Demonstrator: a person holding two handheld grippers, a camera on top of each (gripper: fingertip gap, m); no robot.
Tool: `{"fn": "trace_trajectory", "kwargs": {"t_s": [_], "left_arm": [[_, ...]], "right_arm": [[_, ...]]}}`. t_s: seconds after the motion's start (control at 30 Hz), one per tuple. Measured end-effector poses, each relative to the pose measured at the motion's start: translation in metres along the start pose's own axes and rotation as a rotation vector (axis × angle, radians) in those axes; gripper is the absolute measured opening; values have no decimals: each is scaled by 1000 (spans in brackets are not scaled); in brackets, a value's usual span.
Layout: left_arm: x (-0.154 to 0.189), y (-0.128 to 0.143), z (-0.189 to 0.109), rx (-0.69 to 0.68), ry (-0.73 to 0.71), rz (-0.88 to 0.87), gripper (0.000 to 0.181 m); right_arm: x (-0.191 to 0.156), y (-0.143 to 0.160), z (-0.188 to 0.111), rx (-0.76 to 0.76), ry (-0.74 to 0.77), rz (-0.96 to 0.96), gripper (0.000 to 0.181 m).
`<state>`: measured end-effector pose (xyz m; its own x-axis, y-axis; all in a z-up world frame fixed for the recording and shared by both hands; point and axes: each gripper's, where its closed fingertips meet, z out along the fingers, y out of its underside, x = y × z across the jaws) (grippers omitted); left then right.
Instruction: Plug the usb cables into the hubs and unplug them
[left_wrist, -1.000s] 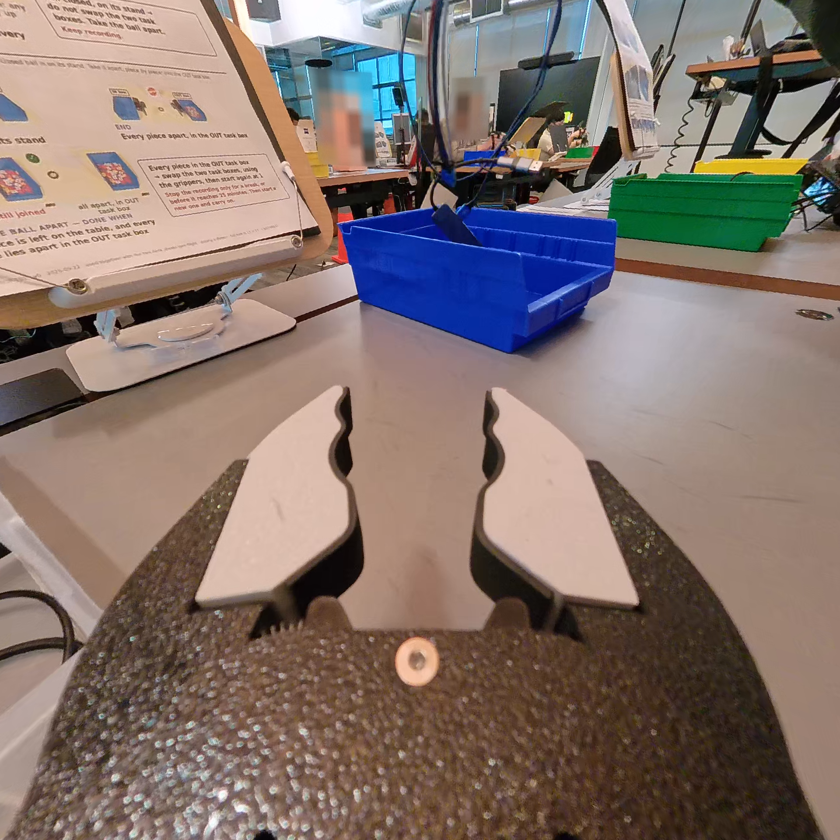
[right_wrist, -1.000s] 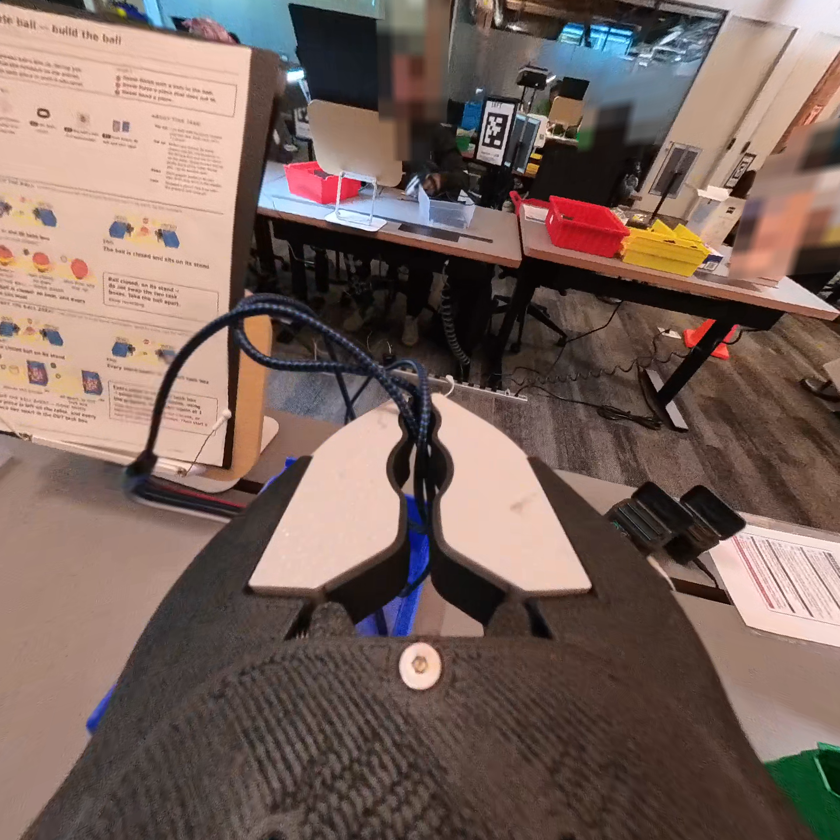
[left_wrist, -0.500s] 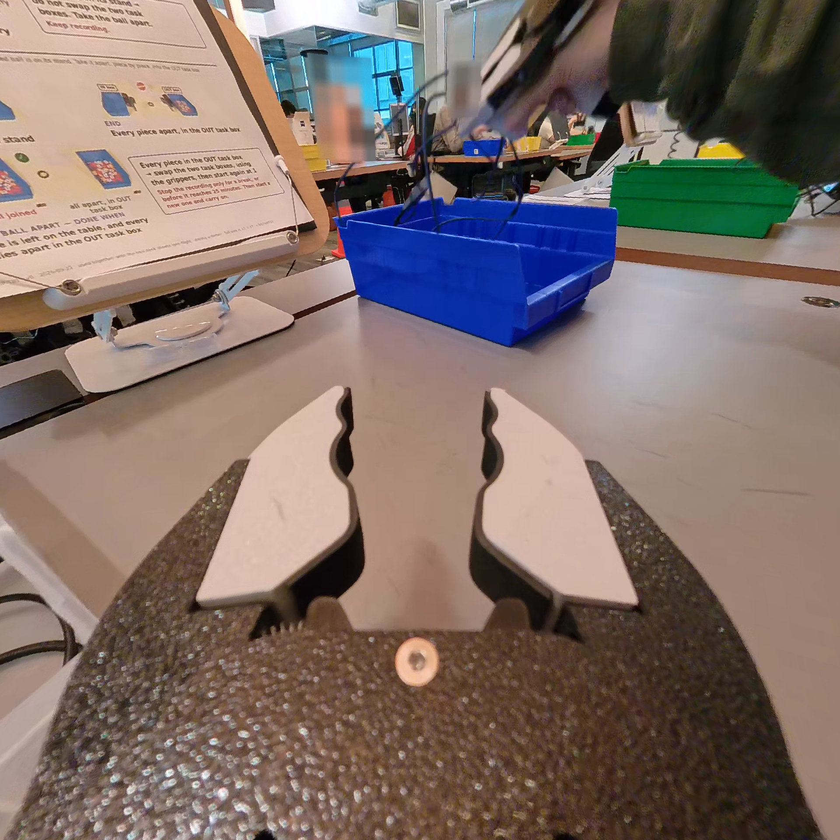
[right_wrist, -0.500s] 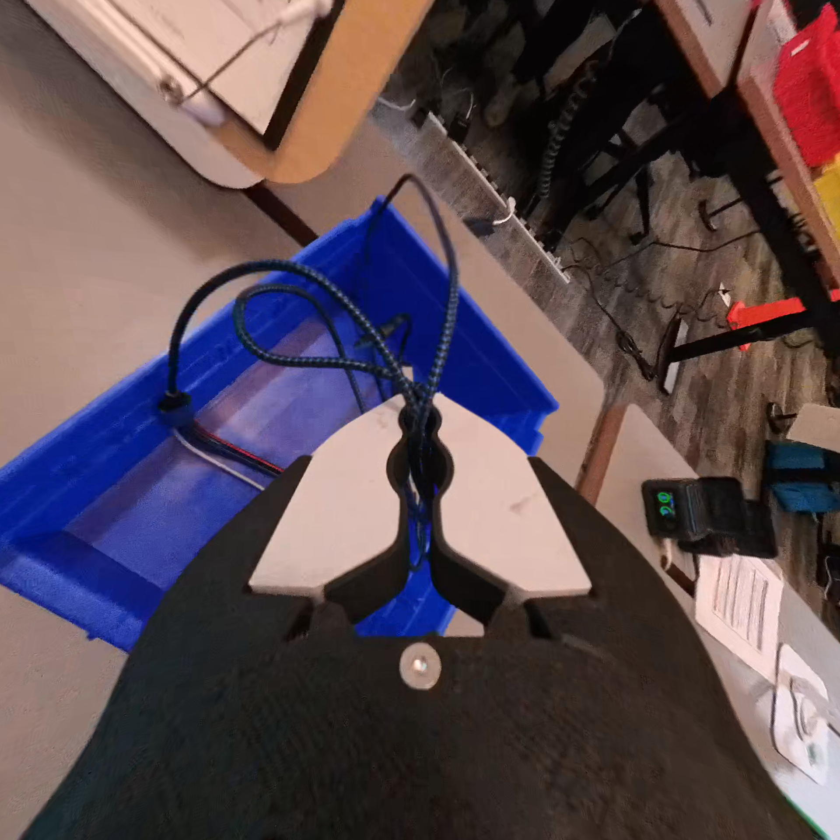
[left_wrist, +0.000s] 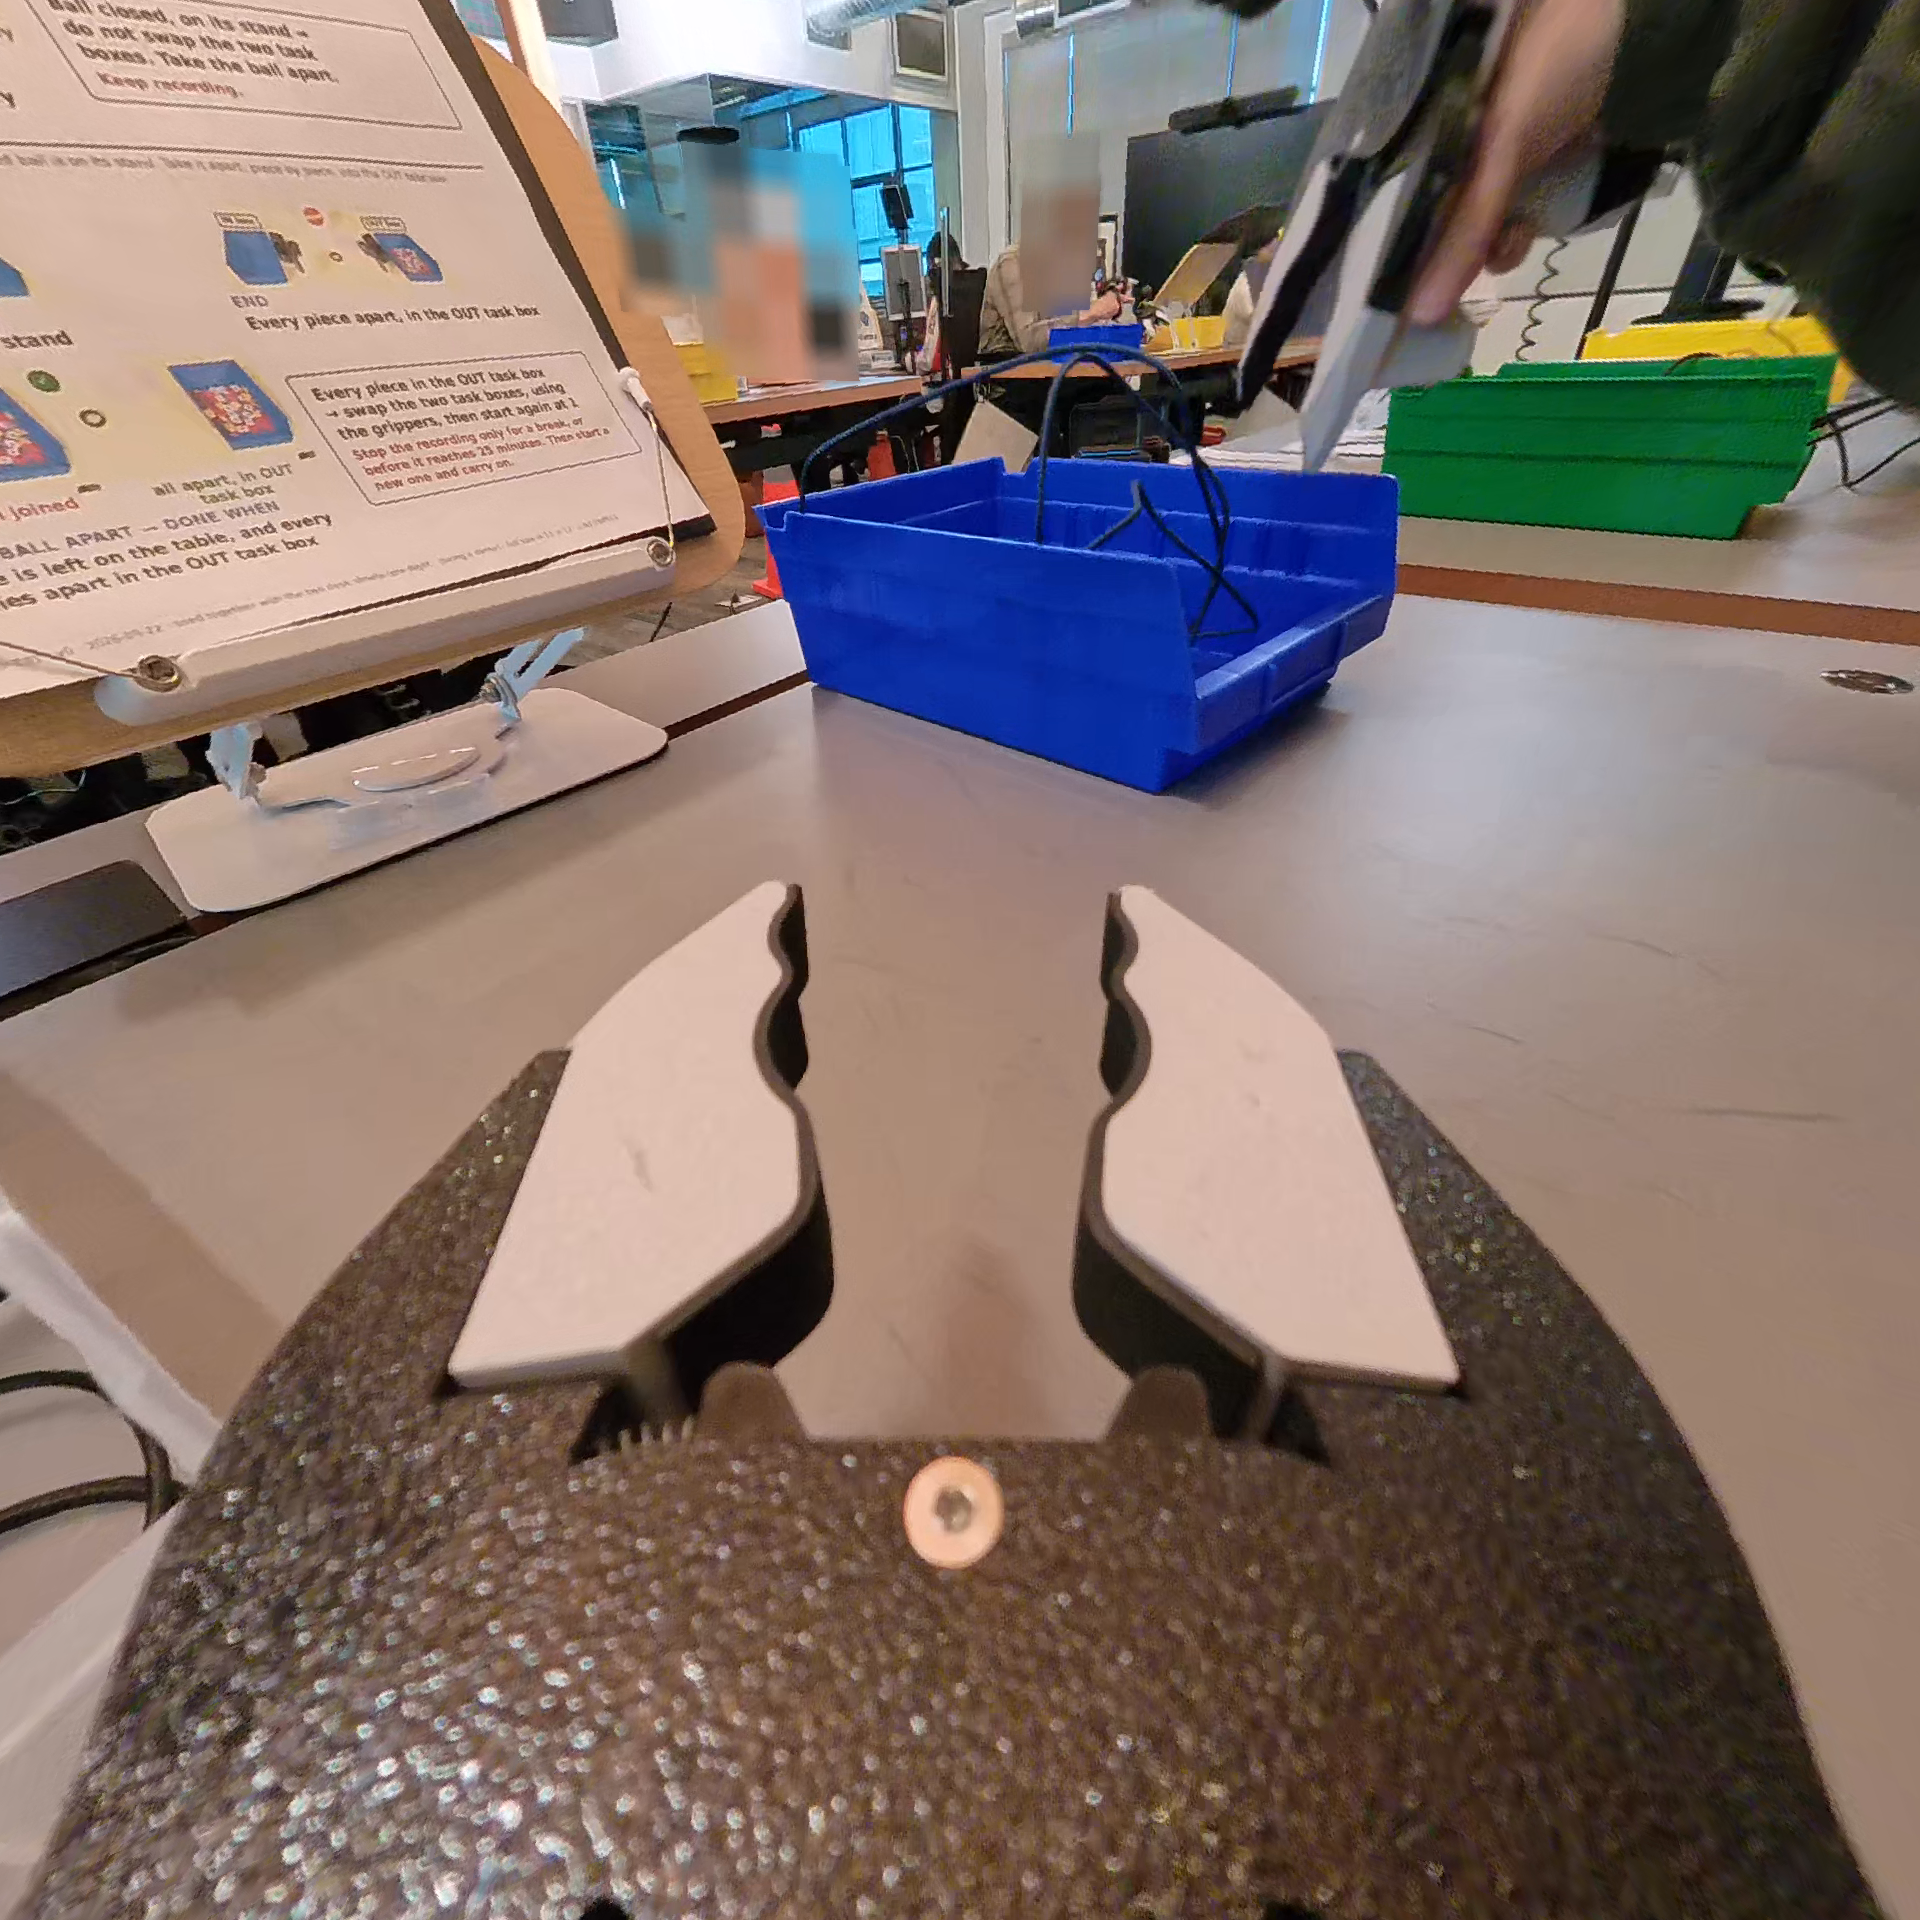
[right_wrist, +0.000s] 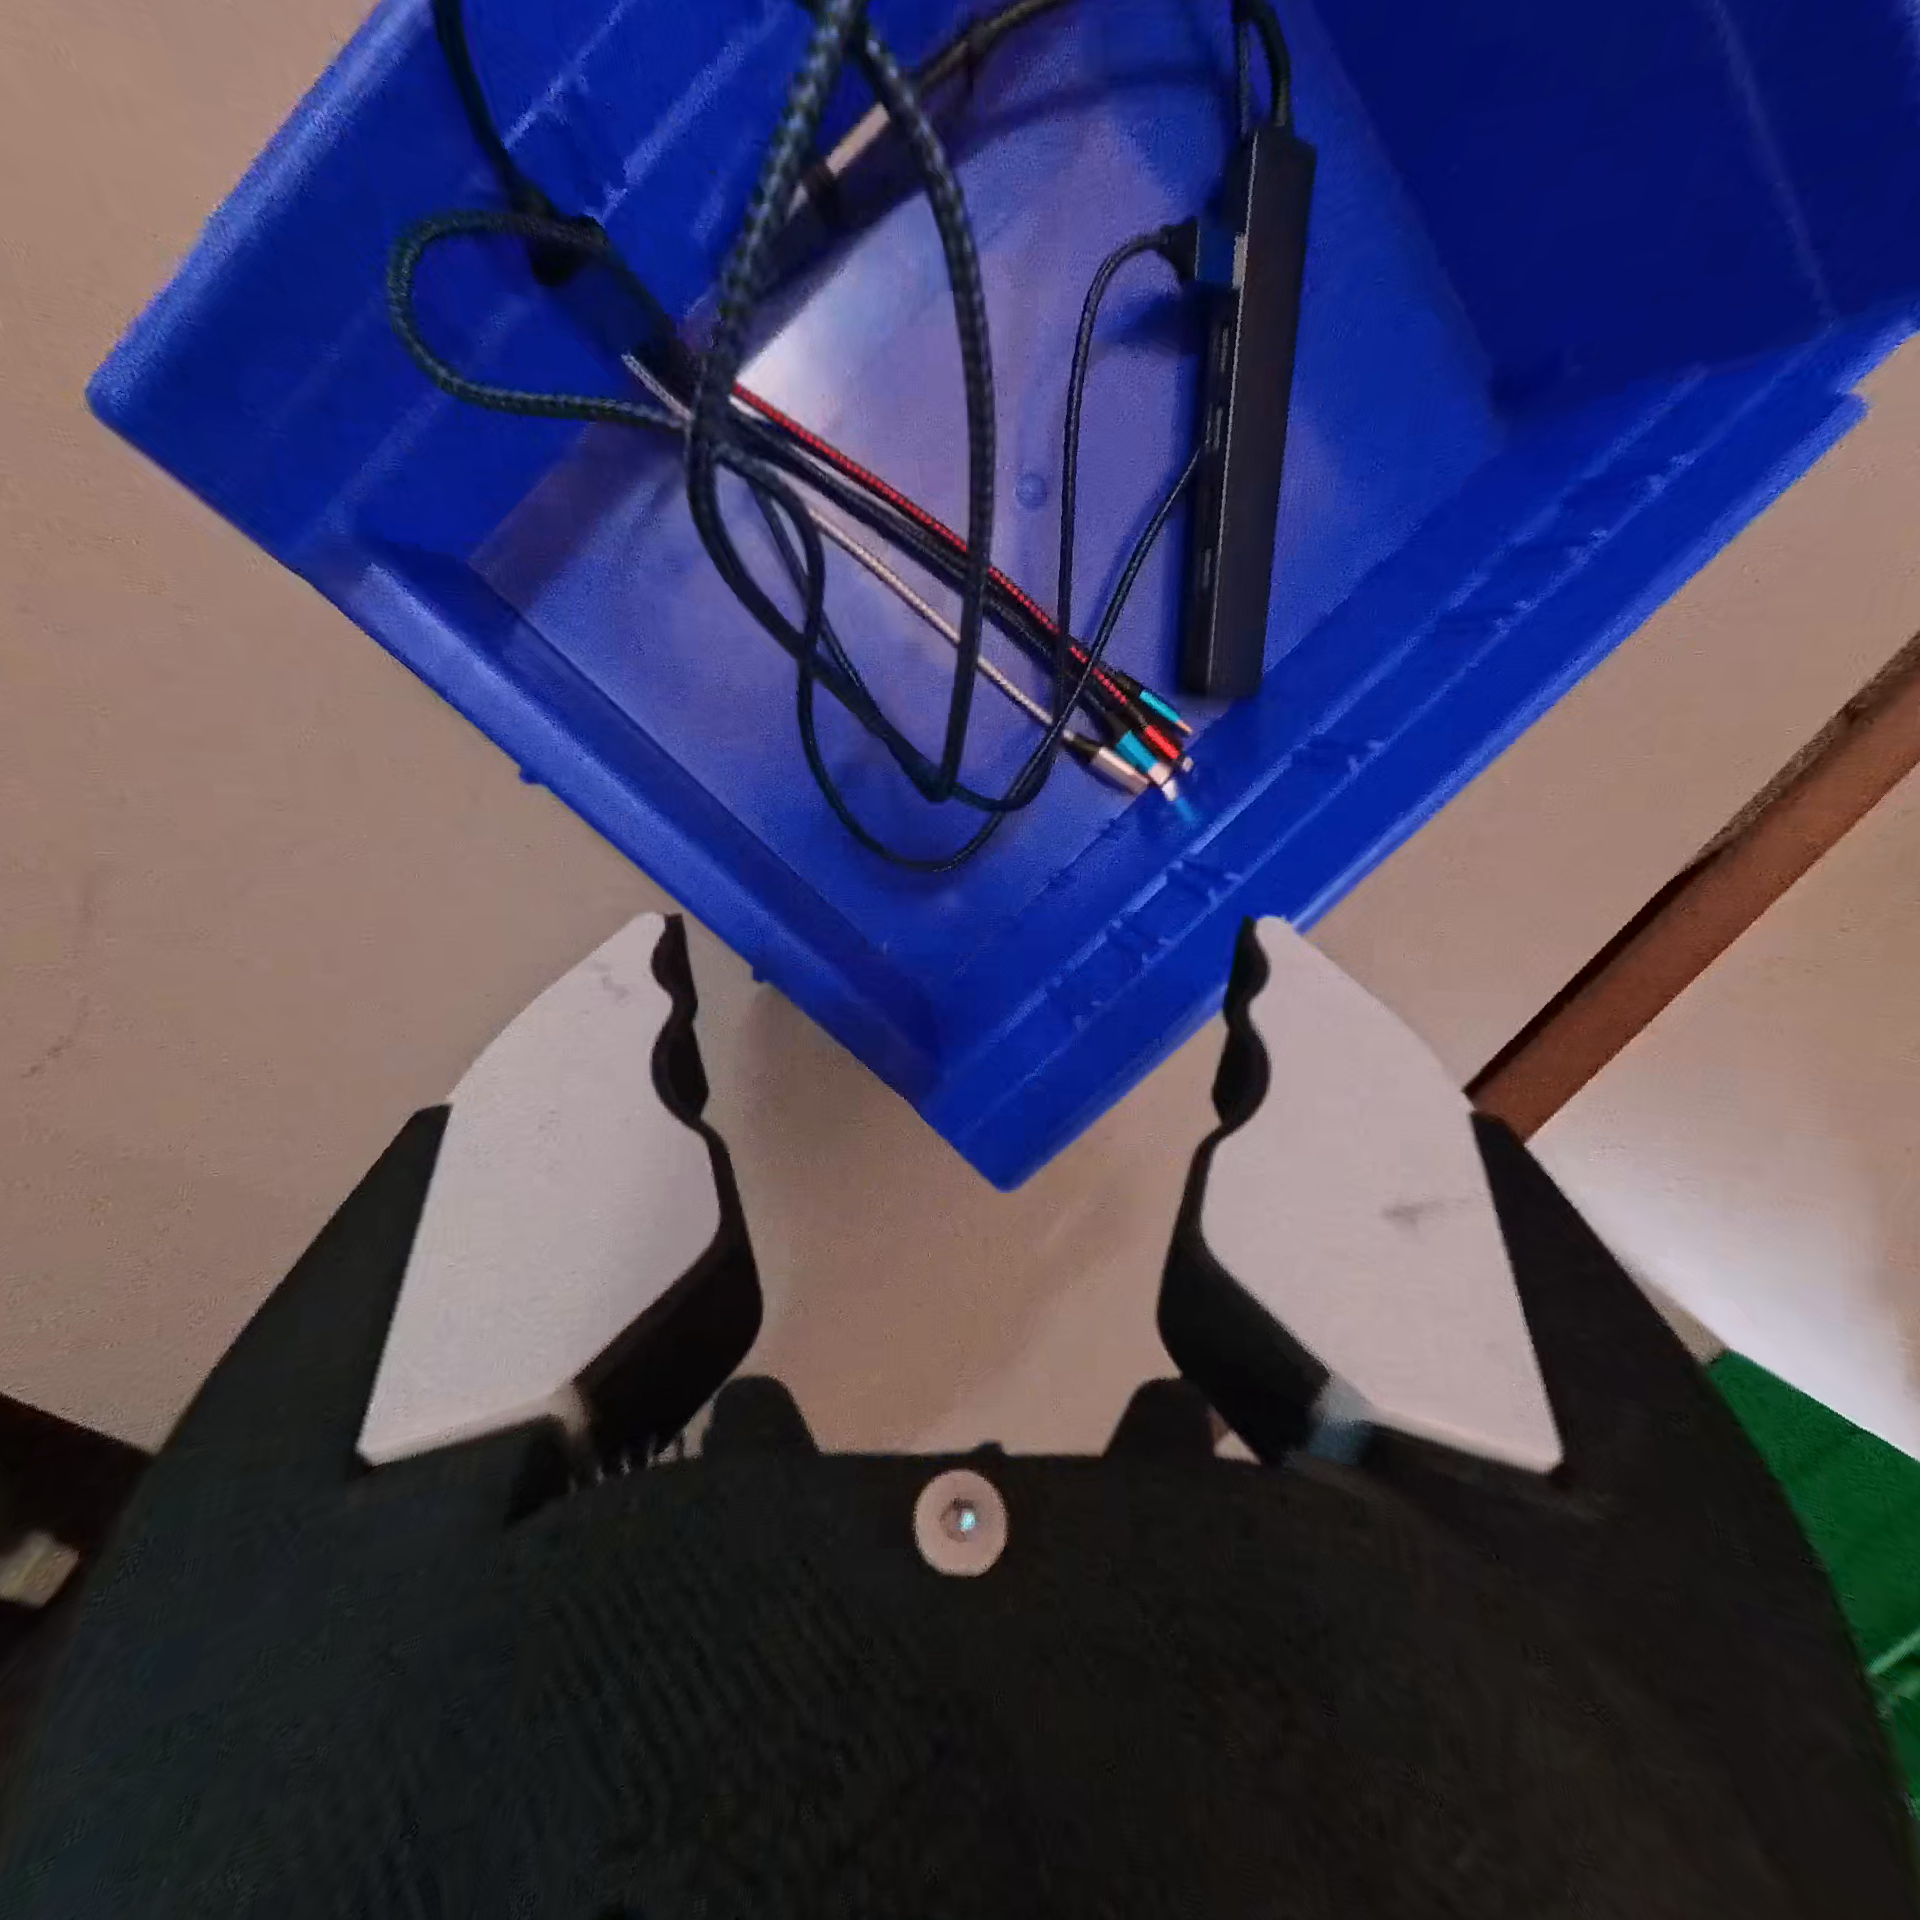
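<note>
- The right tool (right_wrist: 956, 935) hangs above the near corner of the blue bin (right_wrist: 1122, 997), fingers spread wide, holding nothing.
- The cables (right_wrist: 883, 540) lie tangled inside the bin, ahead of and below the tool, apart from it.
- The dark hub (right_wrist: 1242, 416) lies in the bin beside the cables, near the right wall.
- The left tool (left_wrist: 956, 935) sits low over the grey table (left_wrist: 1558, 935), jaws moderately apart and empty.
- The bin (left_wrist: 1039, 634) stands well ahead of it; cable loops (left_wrist: 1049, 369) rise above the rim.
- A sheet stand (left_wrist: 416, 769) is at left.
</note>
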<state>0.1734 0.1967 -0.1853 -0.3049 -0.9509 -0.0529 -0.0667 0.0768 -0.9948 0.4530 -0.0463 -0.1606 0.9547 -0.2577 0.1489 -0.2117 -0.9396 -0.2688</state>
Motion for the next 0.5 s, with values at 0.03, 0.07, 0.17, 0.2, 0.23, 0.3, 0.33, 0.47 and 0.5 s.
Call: {"fn": "trace_trajectory", "kwargs": {"t_s": [0.03, 0.07, 0.17, 0.2, 0.23, 0.3, 0.33, 0.47, 0.5], "left_arm": [[0, 0, 0, -2, 0, 3, 53], [0, 1, 1, -4, -1, 5, 53], [1, 1, 1, -5, -3, 13, 53], [0, 0, 1, -2, -7, 18, 53], [-1, 0, 0, -2, -14, 30, 53], [-2, -8, -5, 0, -13, 25, 53], [-4, -17, -9, 7, -15, 4, 53], [-43, -54, -35, -126, -110, 13, 49], [-65, -61, -45, -193, -163, 64, 49]], "right_arm": [[1, 1, -5, 57, 3, 15, 99], [1, 0, -9, 115, 3, 48, 99], [-3, -18, -27, 354, 81, 124, 99], [-15, -31, -34, 471, 85, 110, 99], [-34, -42, -40, 578, 63, 92, 98], [-79, -59, -47, 737, -14, 55, 99], [-100, -66, -50, 813, -43, 34, 98], [-171, -75, -43, 903, -153, -76, 96], [-182, -75, -39, 902, -159, -97, 95]]}}
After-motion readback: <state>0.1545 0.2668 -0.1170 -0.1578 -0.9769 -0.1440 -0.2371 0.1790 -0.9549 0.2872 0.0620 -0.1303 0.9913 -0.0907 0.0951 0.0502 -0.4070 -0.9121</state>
